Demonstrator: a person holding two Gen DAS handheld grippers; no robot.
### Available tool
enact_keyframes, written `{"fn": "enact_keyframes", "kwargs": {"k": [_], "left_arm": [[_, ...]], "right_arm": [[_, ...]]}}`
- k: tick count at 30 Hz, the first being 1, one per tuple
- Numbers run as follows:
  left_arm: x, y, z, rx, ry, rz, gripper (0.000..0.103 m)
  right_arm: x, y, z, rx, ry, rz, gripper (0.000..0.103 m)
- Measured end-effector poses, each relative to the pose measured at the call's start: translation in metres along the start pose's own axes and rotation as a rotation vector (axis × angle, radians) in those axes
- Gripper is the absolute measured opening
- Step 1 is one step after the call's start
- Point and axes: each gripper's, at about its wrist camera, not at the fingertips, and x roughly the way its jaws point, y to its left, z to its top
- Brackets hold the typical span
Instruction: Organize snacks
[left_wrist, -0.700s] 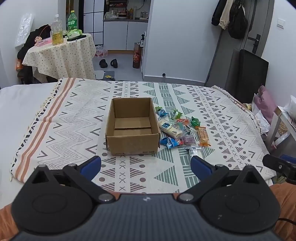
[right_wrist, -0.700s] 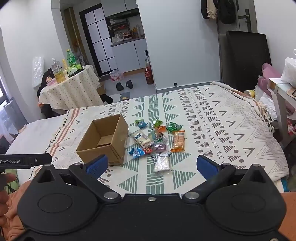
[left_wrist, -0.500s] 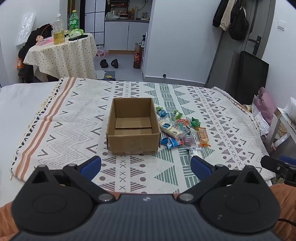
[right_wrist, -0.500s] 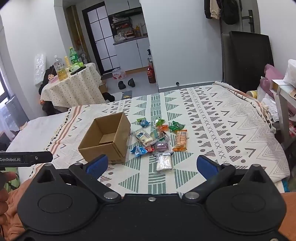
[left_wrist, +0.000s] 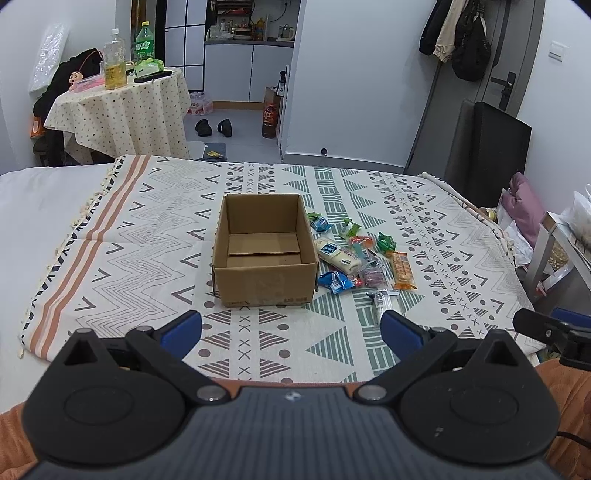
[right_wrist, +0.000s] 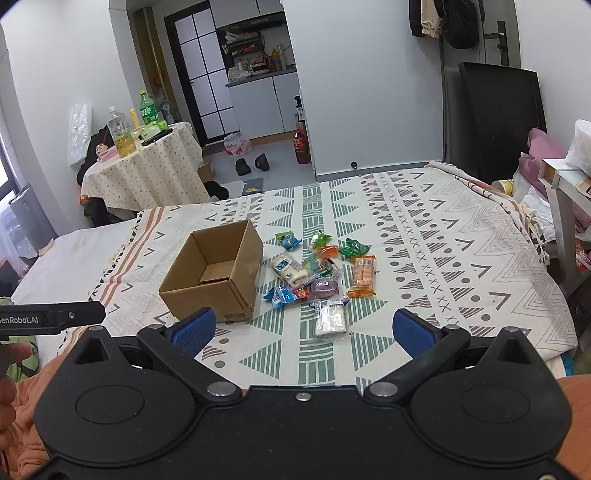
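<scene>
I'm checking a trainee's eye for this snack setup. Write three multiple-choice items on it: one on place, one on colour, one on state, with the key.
1. Where does the snack pile lie relative to the cardboard box in the left wrist view?
A. Inside it
B. On the blanket to its right
C. On the blanket to its left

2. What colour is the long cracker packet at the pile's right edge?
A. Orange
B. Purple
C. Black

3. How do the jaws of the right gripper stand?
A. Shut on a snack
B. Shut on nothing
C. Open, holding nothing

Key:
1 B, the packets lie on the patterned blanket beside the box's right wall, and the box interior shows only cardboard.
2 A, its wrapper is orange.
3 C, the blue pads sit wide apart with only blanket between them.
</scene>
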Motion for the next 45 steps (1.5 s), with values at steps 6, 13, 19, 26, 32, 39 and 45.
{"fn": "enact_keyframes", "kwargs": {"k": [6, 13, 19, 26, 32, 39, 45], "left_arm": [[-0.004, -0.001, -0.002, 0.007, -0.004, -0.009, 0.102], [-0.009, -0.005, -0.005, 0.024, -0.004, -0.024, 0.102], [-0.011, -0.008, -0.006, 0.028, -0.001, -0.029, 0.102], [-0.011, -0.008, -0.007, 0.021, -0.001, -0.032, 0.103], [-0.010, -0.007, -0.007, 0.017, 0.001, -0.029, 0.102], [-0.008, -0.005, -0.007, 0.015, 0.006, -0.031, 0.102], [0.000, -0.010, -0.003, 0.016, 0.020, -0.034, 0.102]], "right_arm": [[-0.002, 0.003, -0.001, -0.005, -0.002, -0.003, 0.103], [-0.005, 0.004, -0.002, -0.007, -0.003, -0.004, 0.103], [-0.006, 0.005, -0.003, 0.000, -0.001, 0.000, 0.103], [-0.010, 0.006, -0.004, -0.012, 0.003, 0.007, 0.103], [-0.007, 0.005, -0.004, -0.010, 0.010, 0.008, 0.103], [-0.005, 0.002, -0.005, -0.010, 0.011, 0.005, 0.103], [0.002, -0.006, -0.004, -0.008, 0.016, -0.005, 0.103]]}}
